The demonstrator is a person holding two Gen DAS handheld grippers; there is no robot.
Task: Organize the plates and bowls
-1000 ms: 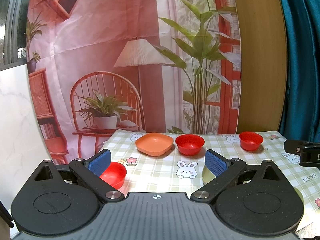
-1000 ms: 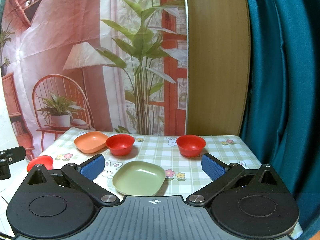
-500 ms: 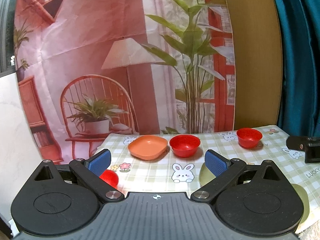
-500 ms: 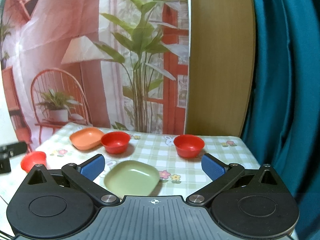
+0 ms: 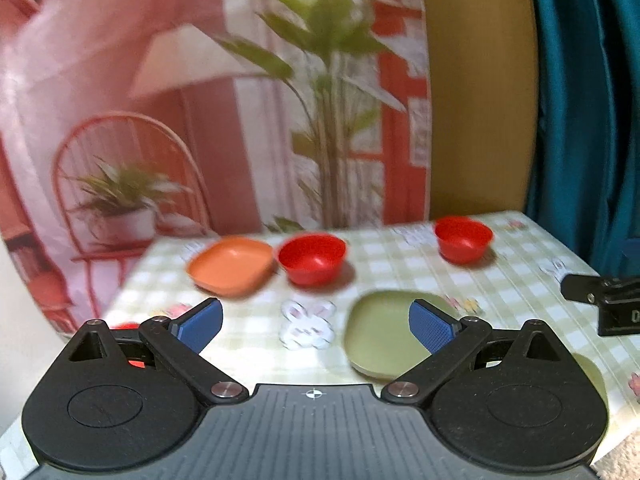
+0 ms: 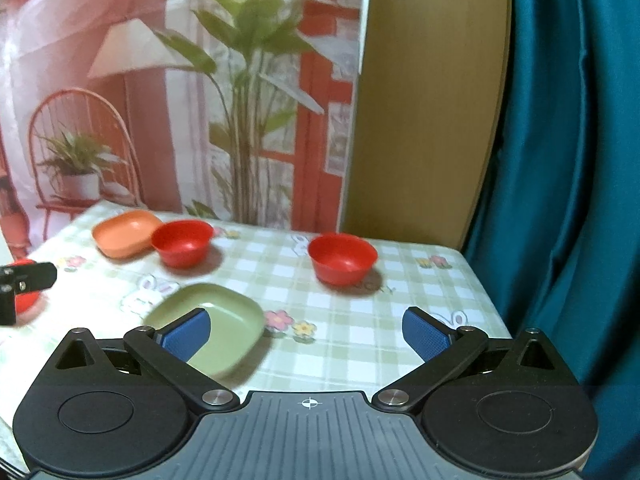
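While both grippers, left [image 5: 316,322] and right [image 6: 306,330], are hovering spread and empty, the green plate [image 6: 208,324] just ahead, the orange plate [image 6: 126,238] and the red bowls [image 6: 342,258] (three showing) are lying unstacked, so sorting is looking barely begun.

The left gripper [image 5: 316,326] fills the bottom of its own view, its two blue-padded fingers [image 5: 199,325] spread wide apart with nothing between them. It points level and forward. The right gripper [image 6: 307,330] sits the same way at the bottom of its view, blue fingers [image 6: 424,334] parted and holding nothing. Each one shows as a small black part in the other's view: the right at the right edge [image 5: 600,302], the left at the left edge [image 6: 22,284].
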